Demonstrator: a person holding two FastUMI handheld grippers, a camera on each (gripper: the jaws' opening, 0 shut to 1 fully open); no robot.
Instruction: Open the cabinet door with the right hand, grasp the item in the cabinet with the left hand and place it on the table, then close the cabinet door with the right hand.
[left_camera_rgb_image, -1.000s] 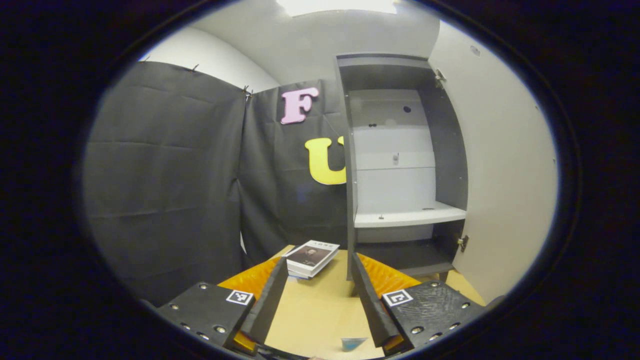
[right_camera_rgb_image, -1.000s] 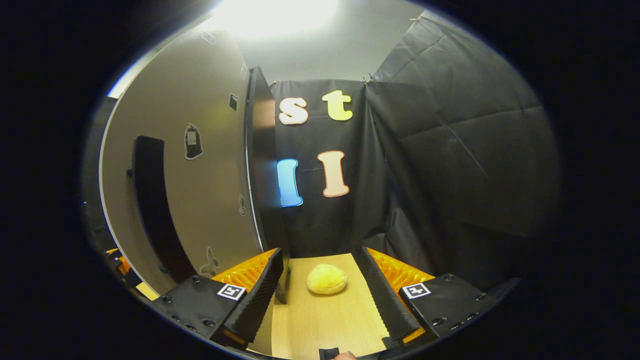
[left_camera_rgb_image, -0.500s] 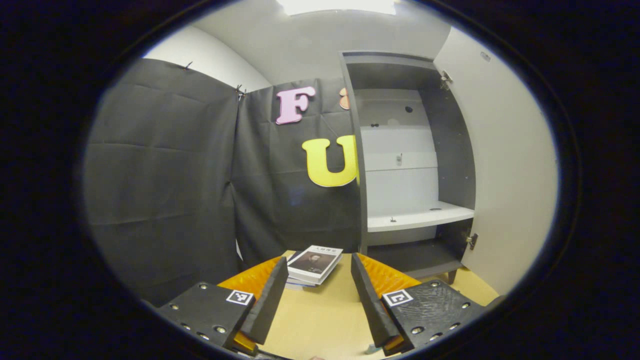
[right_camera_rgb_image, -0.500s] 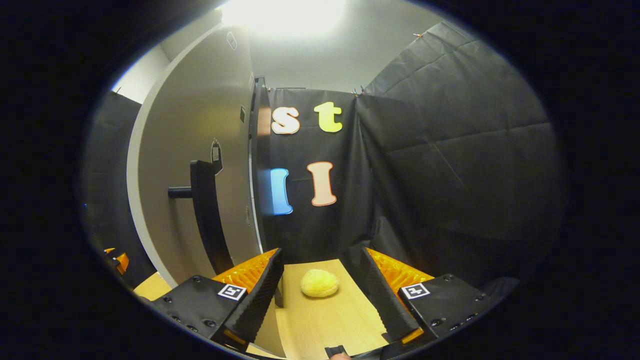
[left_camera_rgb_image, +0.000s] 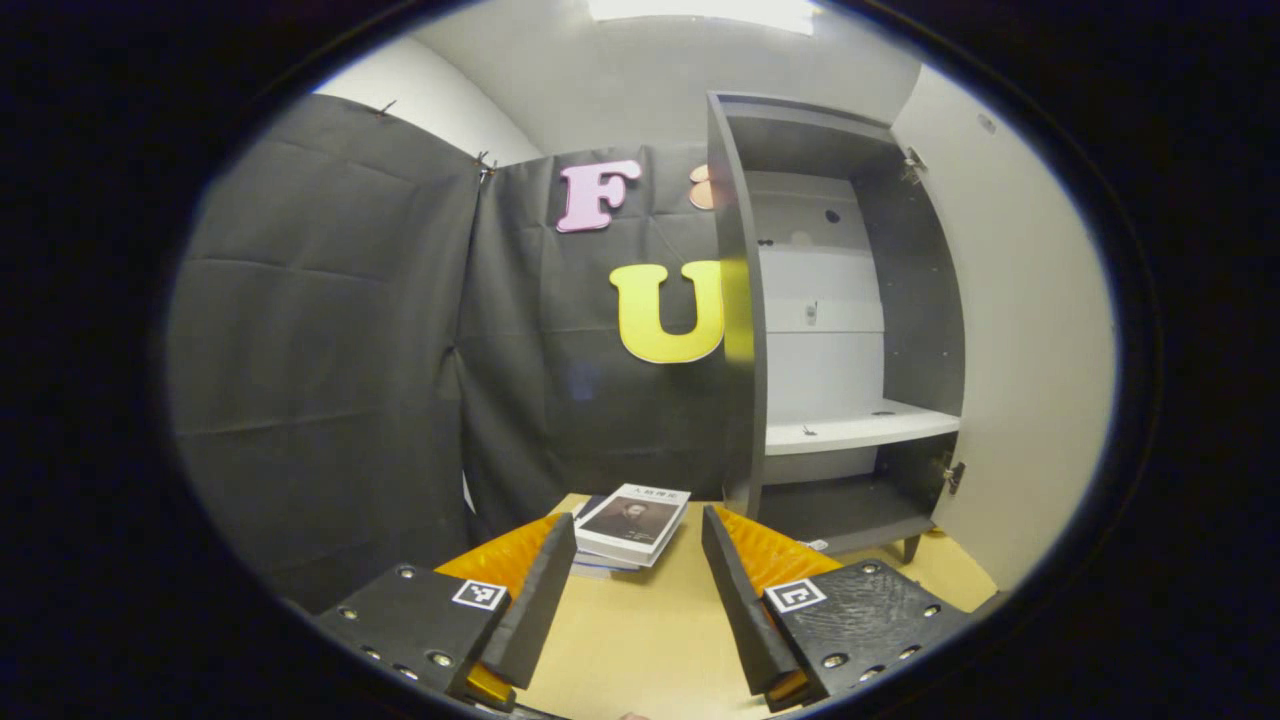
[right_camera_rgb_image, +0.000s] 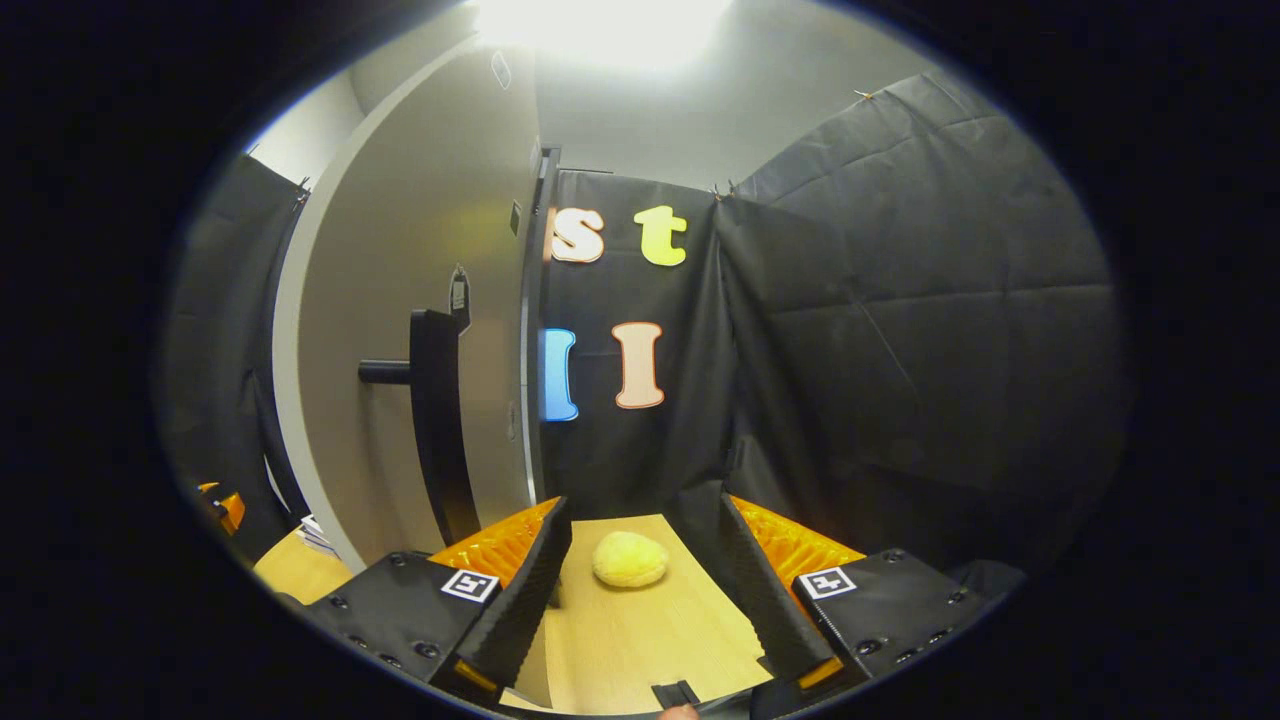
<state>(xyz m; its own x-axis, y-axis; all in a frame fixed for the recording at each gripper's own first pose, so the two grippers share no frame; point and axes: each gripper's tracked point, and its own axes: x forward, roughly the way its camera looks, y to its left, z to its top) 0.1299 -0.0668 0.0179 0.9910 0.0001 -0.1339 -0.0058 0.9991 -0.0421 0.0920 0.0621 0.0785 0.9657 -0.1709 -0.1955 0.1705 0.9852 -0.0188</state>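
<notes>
Grey cabinet (left_camera_rgb_image: 850, 300), door (left_camera_rgb_image: 1020, 330) swung wide, shelves bare. Left gripper (left_camera_rgb_image: 635, 545) level above the table (left_camera_rgb_image: 620, 640) before the cabinet, jaws parted, holding nothing; book (left_camera_rgb_image: 633, 520) just beyond. Right gripper (right_camera_rgb_image: 640, 540) level beside the door handle (right_camera_rgb_image: 435, 420), jaws apart, holding nothing; yellow bun (right_camera_rgb_image: 629, 558) beyond its fingers.

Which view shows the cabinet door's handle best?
The right gripper view: the door handle stands out dark against the pale outer face of the cabinet door. The left gripper view shows the door's plain inner face beside the open cabinet.
</notes>
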